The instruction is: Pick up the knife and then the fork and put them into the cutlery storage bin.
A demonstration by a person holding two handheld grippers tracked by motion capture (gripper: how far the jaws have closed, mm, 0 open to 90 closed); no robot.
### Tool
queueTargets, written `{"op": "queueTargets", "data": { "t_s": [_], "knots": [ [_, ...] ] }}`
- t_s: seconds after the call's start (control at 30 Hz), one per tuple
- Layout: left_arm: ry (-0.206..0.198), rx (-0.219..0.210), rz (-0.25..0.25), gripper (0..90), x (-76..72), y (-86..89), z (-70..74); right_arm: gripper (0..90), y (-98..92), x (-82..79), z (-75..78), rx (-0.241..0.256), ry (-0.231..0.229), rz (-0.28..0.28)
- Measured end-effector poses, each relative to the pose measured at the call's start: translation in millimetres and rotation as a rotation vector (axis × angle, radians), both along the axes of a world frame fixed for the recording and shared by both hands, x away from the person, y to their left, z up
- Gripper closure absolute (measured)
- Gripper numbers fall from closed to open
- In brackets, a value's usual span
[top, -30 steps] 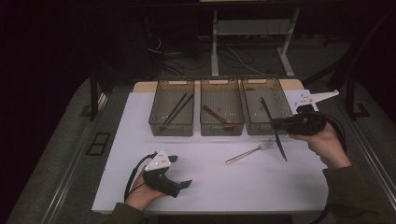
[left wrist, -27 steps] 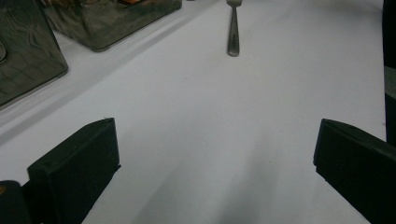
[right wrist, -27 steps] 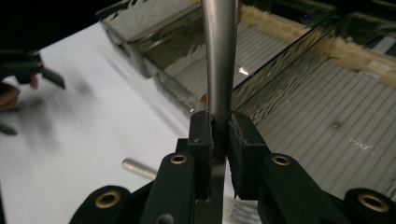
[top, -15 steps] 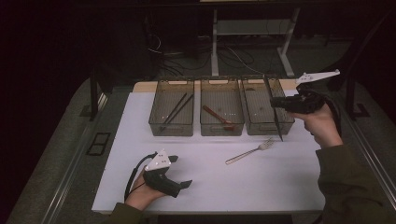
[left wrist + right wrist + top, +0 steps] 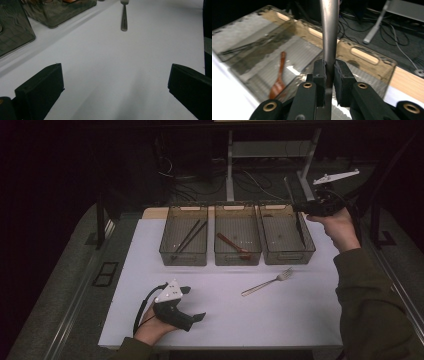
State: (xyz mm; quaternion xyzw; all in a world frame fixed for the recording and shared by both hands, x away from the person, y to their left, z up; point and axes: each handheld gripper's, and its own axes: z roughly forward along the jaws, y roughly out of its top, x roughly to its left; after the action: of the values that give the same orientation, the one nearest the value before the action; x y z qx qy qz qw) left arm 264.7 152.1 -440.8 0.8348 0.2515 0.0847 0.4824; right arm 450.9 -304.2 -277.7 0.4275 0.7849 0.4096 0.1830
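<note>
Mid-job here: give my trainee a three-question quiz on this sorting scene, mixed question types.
1. True or false: the right gripper is shut on a metal utensil.
2. Which bin holds the brown spoon? A) left bin B) middle bin C) right bin
3. Fill in: the ____ lies loose on the white mat, in front of the bins.

Key: 1 true; 2 B; 3 fork. The left gripper is open and rests on the mat.

Steel knife (image 5: 329, 32), upright, over right bin (image 5: 286, 240)
</note>
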Motion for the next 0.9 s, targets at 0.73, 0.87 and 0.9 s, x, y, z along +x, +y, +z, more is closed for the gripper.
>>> {"op": "queueTargets", "data": {
  "t_s": [0.73,0.87,0.9],
  "knots": [
    [0.011,-0.012,-0.003,0.0,-0.1,-1.0,0.1,79.1,7.1,46.8,-54.4,-0.148,0.147,-0.061],
    [0.009,-0.014,-0.003,0.0,-0.2,-0.9,0.1,79.1,8.9,51.8,-64.8,-0.165,0.182,-0.067],
    [0.009,-0.014,-0.002,0.0,-0.3,-0.8,0.3,79.1,9.7,52.9,-67.8,-0.175,0.189,-0.066]
  ]
}}
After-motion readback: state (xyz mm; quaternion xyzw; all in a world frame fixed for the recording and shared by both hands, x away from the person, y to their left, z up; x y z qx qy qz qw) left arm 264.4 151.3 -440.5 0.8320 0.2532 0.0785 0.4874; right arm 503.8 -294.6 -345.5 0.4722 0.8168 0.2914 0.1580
